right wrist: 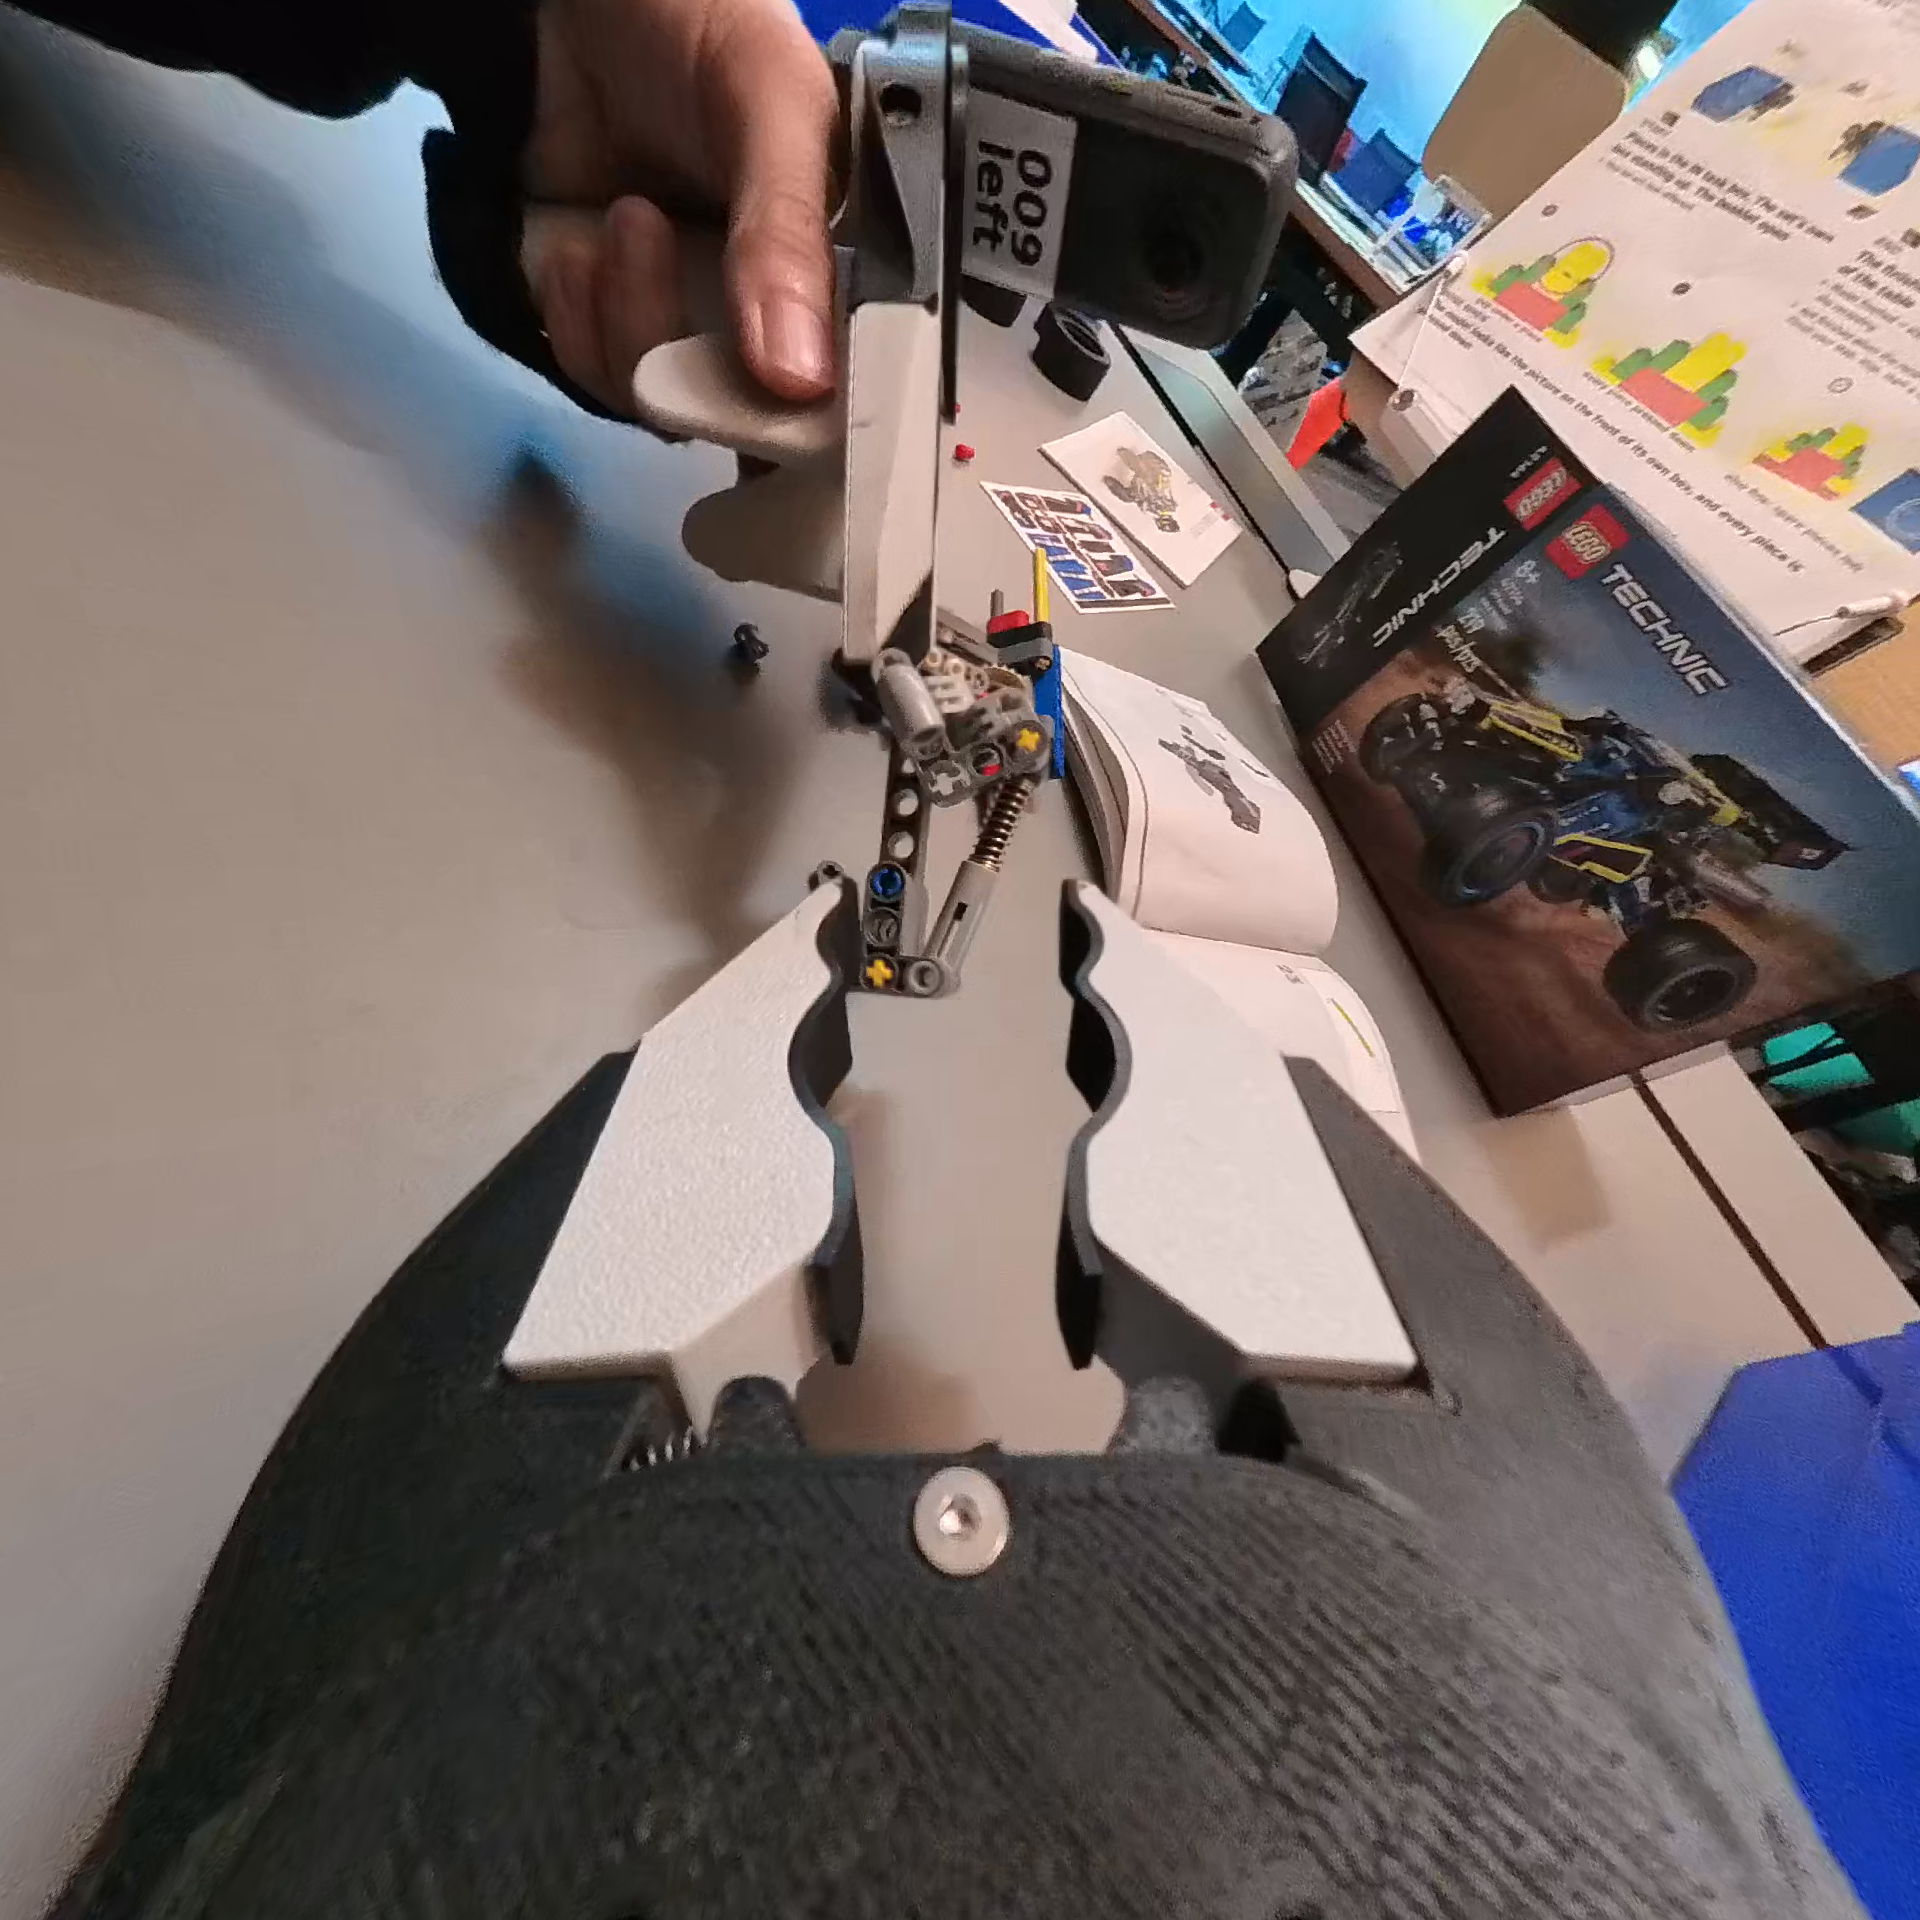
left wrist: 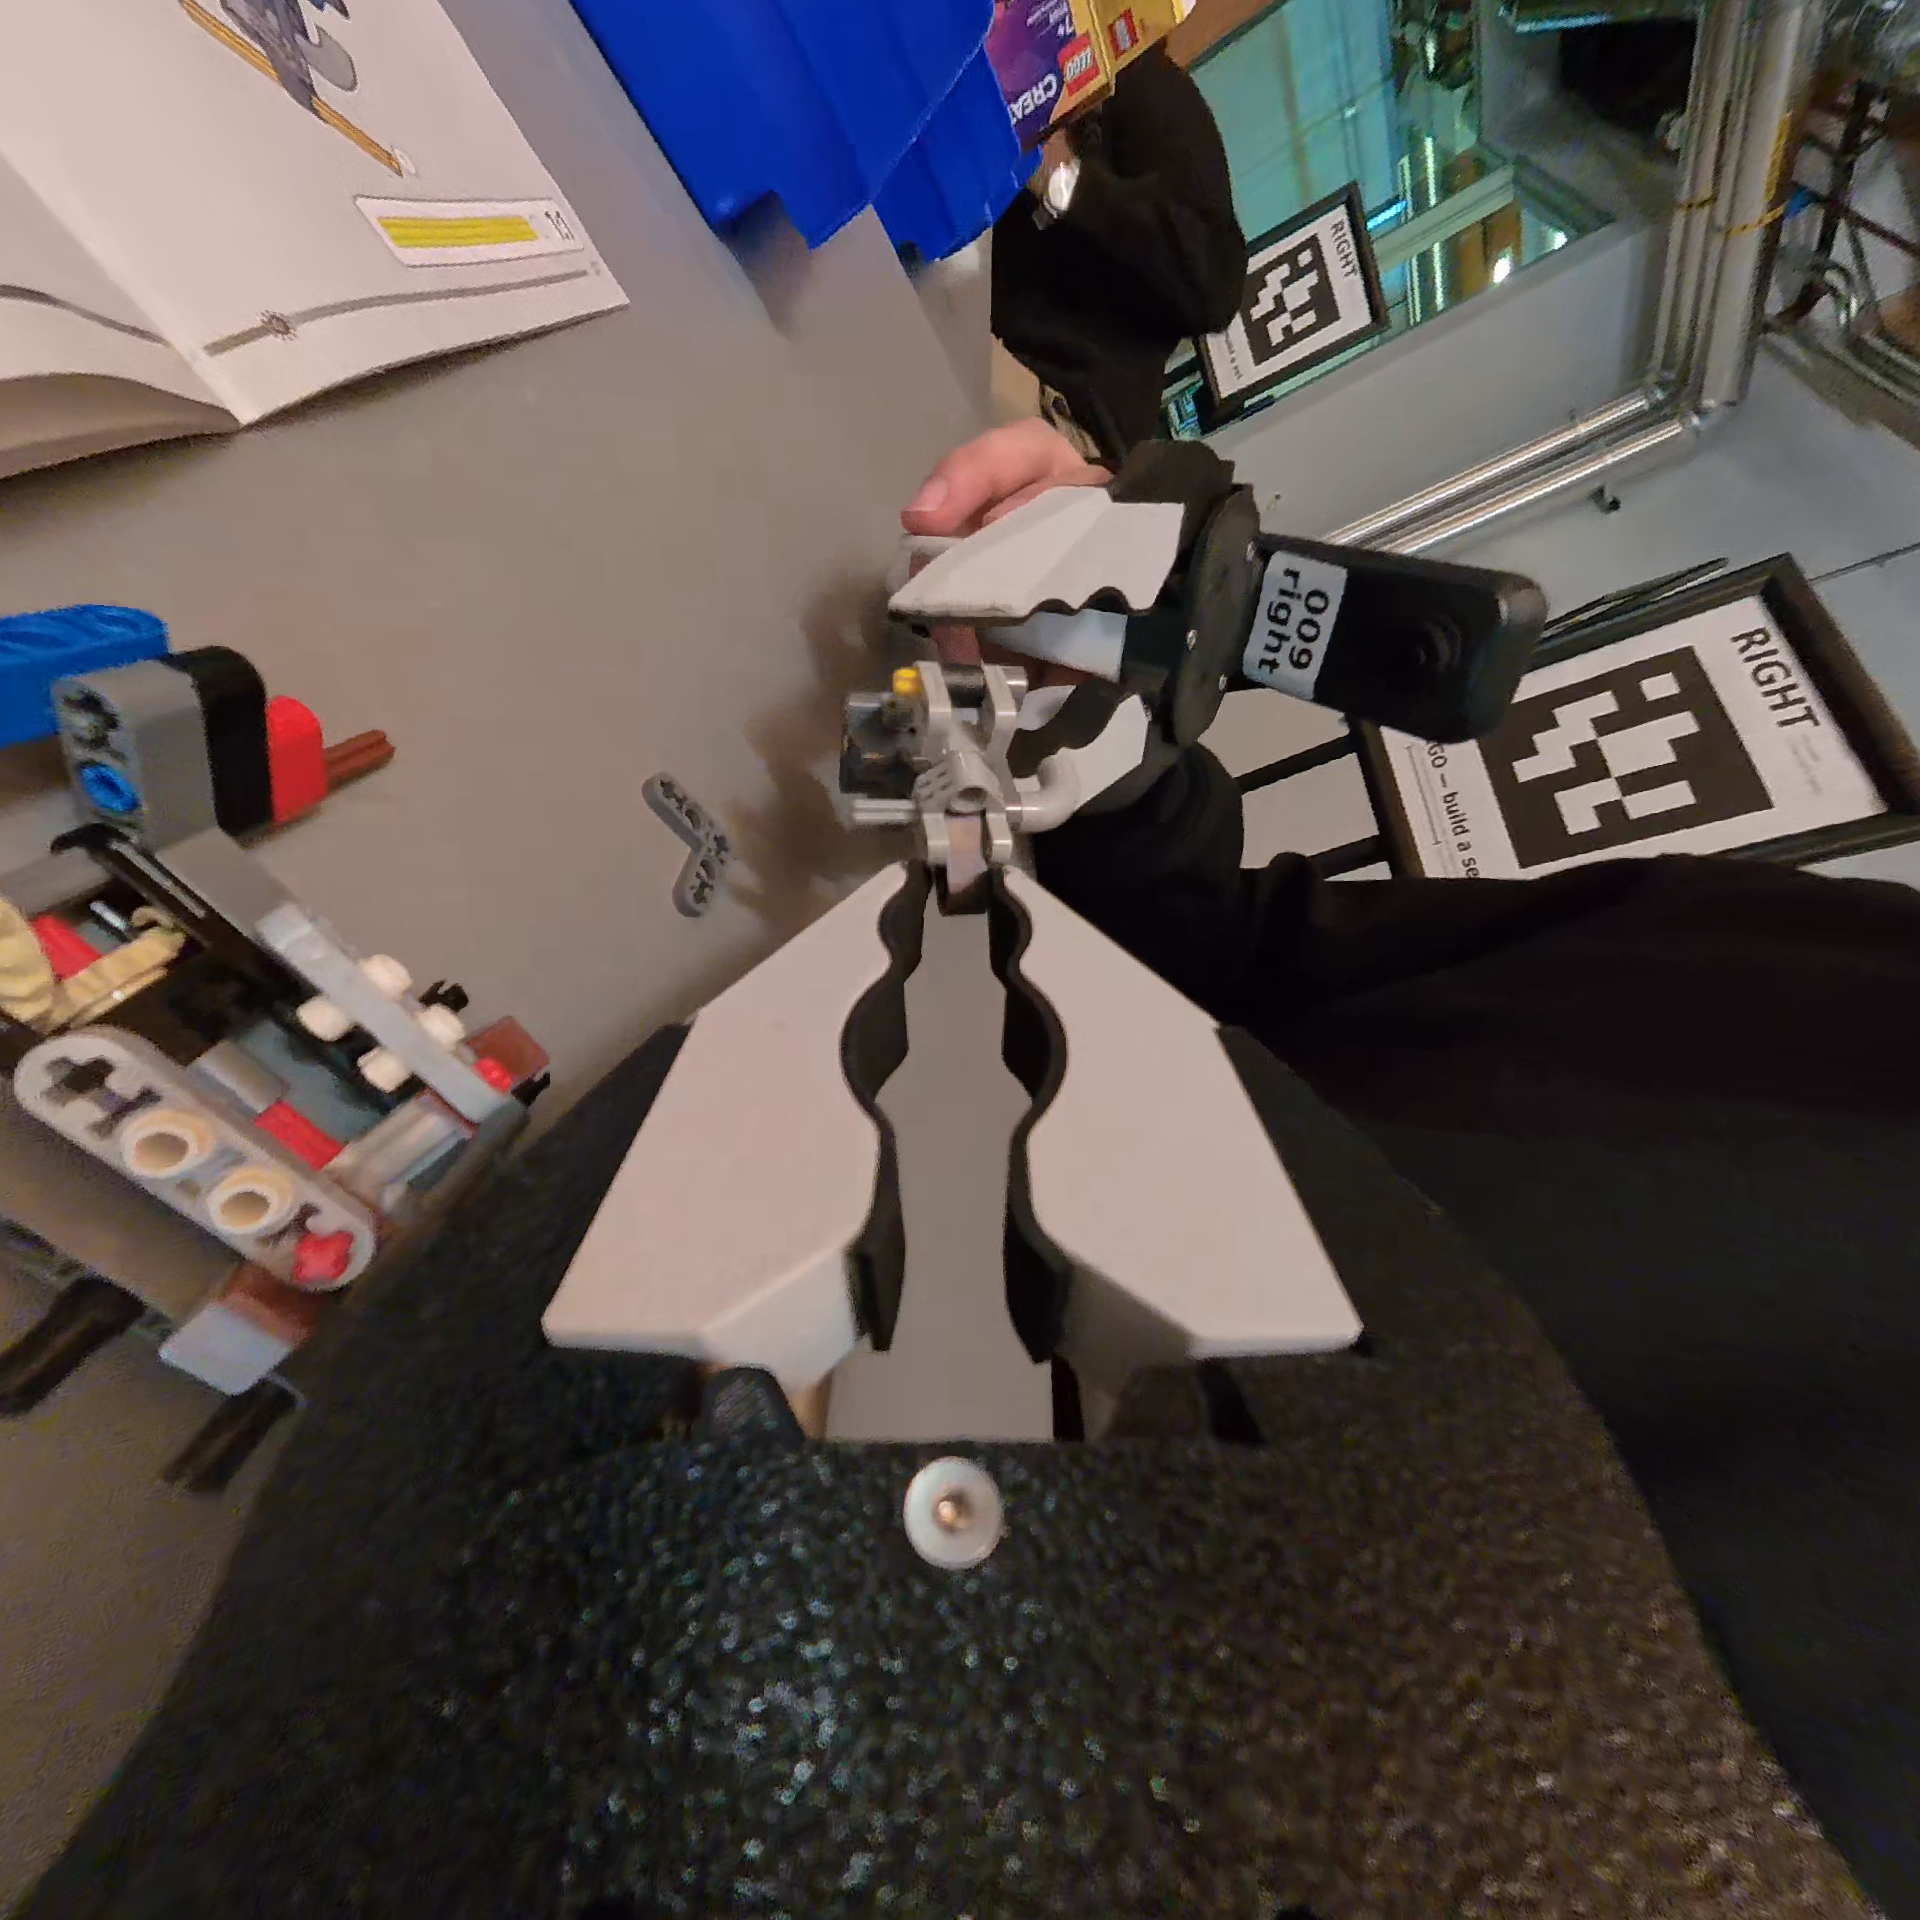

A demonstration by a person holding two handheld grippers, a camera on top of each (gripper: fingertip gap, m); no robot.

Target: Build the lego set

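Observation:
A small grey and black Technic sub-assembly [left wrist: 904, 748] is held above the grey table. In the right wrist view it [right wrist: 966, 727] shows a black beam [right wrist: 902, 821] and a spring shock absorber [right wrist: 1003, 821] hanging down. My left gripper [left wrist: 961, 883] is shut on the assembly's grey end; in the right wrist view it [right wrist: 883, 649] comes down from above. My right gripper [right wrist: 956, 909] is open, with the beam's lower end between its fingers, close to the left fingertip [right wrist: 821, 925]. In the left wrist view the right gripper [left wrist: 966, 707] straddles the assembly.
A partly built model [left wrist: 208, 1039] lies at the left. A grey L-shaped beam [left wrist: 691, 842] lies on the table [left wrist: 520, 623]. An open instruction booklet [right wrist: 1195, 810], the set's box [right wrist: 1558, 779], a sticker sheet [right wrist: 1081, 561], a black pin [right wrist: 748, 644] and blue bins [left wrist: 810, 104] surround the work area. One gripper's finger ends stand about 4 centimetres off the other's. My left gripper's tips are some 8 centimetres from the black pin [right wrist: 748, 644].

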